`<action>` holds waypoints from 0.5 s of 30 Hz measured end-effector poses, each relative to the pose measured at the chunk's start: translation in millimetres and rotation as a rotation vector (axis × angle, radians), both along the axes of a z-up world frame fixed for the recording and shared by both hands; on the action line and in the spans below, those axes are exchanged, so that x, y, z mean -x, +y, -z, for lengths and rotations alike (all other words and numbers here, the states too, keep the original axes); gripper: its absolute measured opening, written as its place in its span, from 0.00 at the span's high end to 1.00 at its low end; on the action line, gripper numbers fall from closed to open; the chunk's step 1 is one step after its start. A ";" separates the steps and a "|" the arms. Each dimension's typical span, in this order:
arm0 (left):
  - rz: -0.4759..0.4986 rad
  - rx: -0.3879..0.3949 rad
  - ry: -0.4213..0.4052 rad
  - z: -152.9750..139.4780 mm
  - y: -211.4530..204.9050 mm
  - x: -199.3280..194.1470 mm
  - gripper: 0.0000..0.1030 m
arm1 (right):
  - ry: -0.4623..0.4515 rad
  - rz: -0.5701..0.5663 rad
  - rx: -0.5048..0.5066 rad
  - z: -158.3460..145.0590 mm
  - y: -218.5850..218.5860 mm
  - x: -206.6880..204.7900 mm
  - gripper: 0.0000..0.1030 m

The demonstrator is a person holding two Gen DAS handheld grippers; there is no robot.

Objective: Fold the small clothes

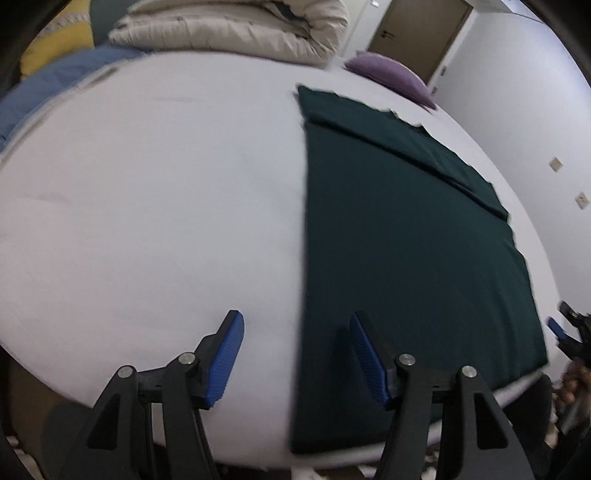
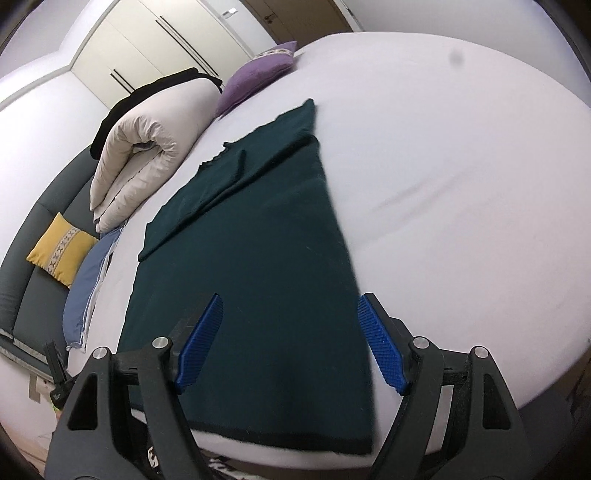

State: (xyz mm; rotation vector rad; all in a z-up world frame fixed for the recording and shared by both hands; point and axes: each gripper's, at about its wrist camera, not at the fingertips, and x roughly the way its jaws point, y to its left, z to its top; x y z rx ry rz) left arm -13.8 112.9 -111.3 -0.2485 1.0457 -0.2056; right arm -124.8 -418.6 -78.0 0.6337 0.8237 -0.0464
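A dark green garment (image 1: 406, 251) lies flat on the white bed (image 1: 147, 203), folded lengthwise with a sleeve laid over its far part. My left gripper (image 1: 295, 332) is open and empty above the garment's left edge near the bed's front. My right gripper (image 2: 290, 314) is open and empty above the garment (image 2: 266, 258) near its hem, one finger over the cloth and one over the sheet (image 2: 461, 184). The right gripper also shows at the right edge of the left wrist view (image 1: 569, 332).
A rolled beige duvet (image 2: 147, 147) and a purple cushion (image 2: 258, 74) lie at the head of the bed. A blue pillow (image 2: 88, 280) and a yellow cushion (image 2: 61, 249) sit beside the bed. A door (image 1: 417, 33) and wardrobe (image 2: 155, 44) stand behind.
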 end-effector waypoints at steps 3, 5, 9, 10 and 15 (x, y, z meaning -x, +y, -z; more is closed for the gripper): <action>0.030 0.024 0.023 0.5 0.3 8.1 0.40 | 0.008 -0.005 -0.014 4.0 -6.9 12.2 0.28; 0.046 0.077 0.058 4.7 3.9 10.4 0.40 | 0.021 -0.001 -0.033 8.6 -12.6 20.3 0.28; 0.061 0.153 0.099 7.1 11.8 8.3 0.41 | 0.043 0.015 -0.100 18.5 -27.8 34.7 0.29; 0.063 0.182 0.114 8.2 14.0 7.7 0.41 | 0.048 0.013 -0.117 20.2 -31.4 35.6 0.30; 0.078 0.358 0.203 18.2 25.9 0.6 0.48 | 0.065 -0.003 -0.230 30.1 -46.5 47.9 0.32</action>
